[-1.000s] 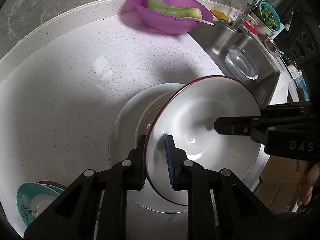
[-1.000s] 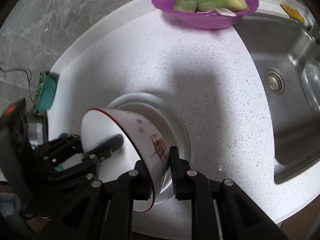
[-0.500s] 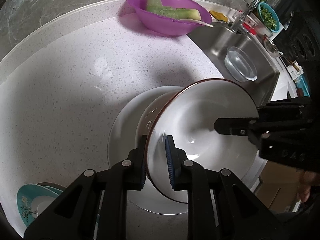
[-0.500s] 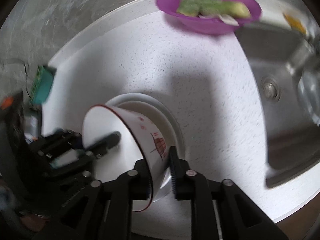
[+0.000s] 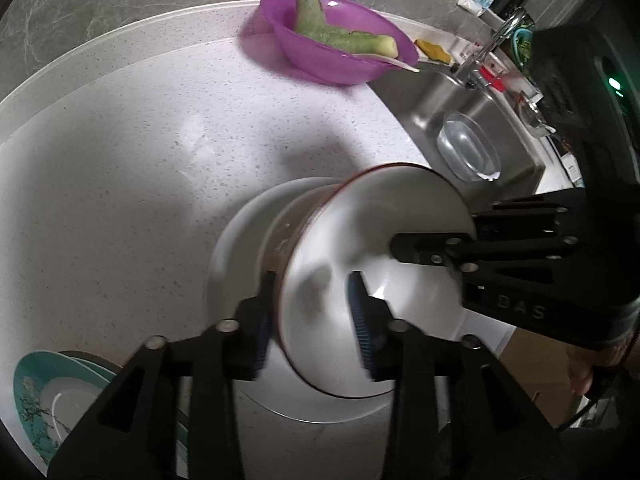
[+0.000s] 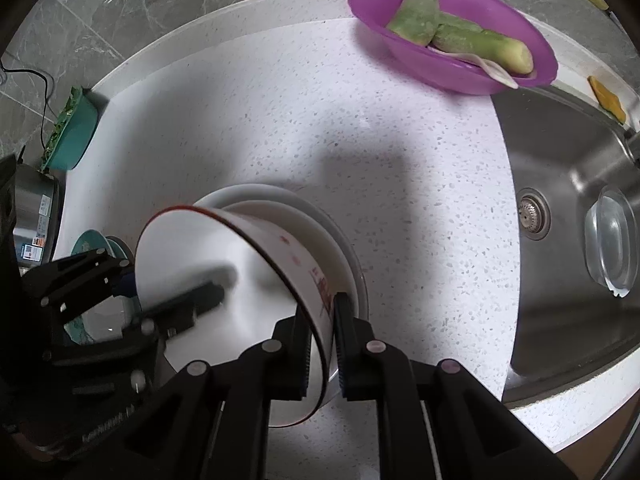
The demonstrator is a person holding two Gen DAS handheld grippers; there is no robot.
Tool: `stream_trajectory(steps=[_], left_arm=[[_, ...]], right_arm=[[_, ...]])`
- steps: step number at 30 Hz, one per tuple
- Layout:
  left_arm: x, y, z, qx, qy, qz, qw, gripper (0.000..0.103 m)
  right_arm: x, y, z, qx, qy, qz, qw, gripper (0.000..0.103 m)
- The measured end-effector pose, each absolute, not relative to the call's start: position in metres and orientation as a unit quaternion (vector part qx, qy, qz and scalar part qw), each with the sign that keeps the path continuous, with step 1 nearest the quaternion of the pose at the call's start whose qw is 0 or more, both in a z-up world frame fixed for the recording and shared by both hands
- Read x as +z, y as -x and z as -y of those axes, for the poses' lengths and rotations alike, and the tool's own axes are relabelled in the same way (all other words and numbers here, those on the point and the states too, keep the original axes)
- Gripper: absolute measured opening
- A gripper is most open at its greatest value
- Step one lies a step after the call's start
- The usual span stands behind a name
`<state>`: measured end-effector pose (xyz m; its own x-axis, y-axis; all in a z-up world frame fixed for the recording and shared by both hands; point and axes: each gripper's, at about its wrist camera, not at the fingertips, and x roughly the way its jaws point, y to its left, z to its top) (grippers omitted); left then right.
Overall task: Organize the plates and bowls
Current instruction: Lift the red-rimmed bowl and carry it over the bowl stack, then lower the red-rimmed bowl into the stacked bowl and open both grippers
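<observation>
Tilted bowl [image 5: 372, 280] sits on the plate [image 5: 240, 248] near the table [image 5: 120, 168] front edge. Right claw [image 6: 320, 344] pinches the bowl's right wall; left claw [image 5: 314, 320] straddles its near rim, jaws just opened, pads apart from it. Basin [image 6: 460, 36] with vegetables [image 6: 448, 32] stands at the table's back, beside the sink [image 6: 560, 168] on the right. Glass dish [image 6: 610, 236] lies in the sink. Stacked plates [image 5: 44, 392] at front left.

Dim edges, soft shadows, fisheye warp
</observation>
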<state>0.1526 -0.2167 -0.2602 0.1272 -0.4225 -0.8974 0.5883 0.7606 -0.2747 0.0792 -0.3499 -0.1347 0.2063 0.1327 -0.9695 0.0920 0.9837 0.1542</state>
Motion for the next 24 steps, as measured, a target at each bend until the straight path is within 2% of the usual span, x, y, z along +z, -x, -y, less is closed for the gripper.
stream_trajectory(steps=[2, 4, 12, 14, 24], left_arm=[[-0.258, -0.149, 0.217, -0.345, -0.065, -0.565, 0.747, 0.055], [-0.257, -0.147, 0.216, -0.351, -0.060, -0.563, 0.746, 0.062], [-0.253, -0.143, 0.218, -0.349, -0.073, -0.551, 0.754, 0.072], [-0.250, -0.141, 0.221, -0.331, -0.098, -0.541, 0.767, 0.083], [-0.238, -0.145, 0.216, -0.317, -0.104, -0.521, 0.786, 0.086]], right_arm=[[-0.136, -0.081, 0.348, 0.018, -0.089, -0.633, 0.768, 0.013], [-0.138, -0.082, 0.346, 0.021, -0.088, -0.637, 0.766, 0.014], [-0.139, -0.082, 0.350, 0.033, -0.115, -0.643, 0.756, 0.011], [-0.137, -0.081, 0.348, 0.031, -0.109, -0.642, 0.758, 0.011], [-0.142, -0.084, 0.350, 0.028, -0.106, -0.652, 0.750, 0.010]])
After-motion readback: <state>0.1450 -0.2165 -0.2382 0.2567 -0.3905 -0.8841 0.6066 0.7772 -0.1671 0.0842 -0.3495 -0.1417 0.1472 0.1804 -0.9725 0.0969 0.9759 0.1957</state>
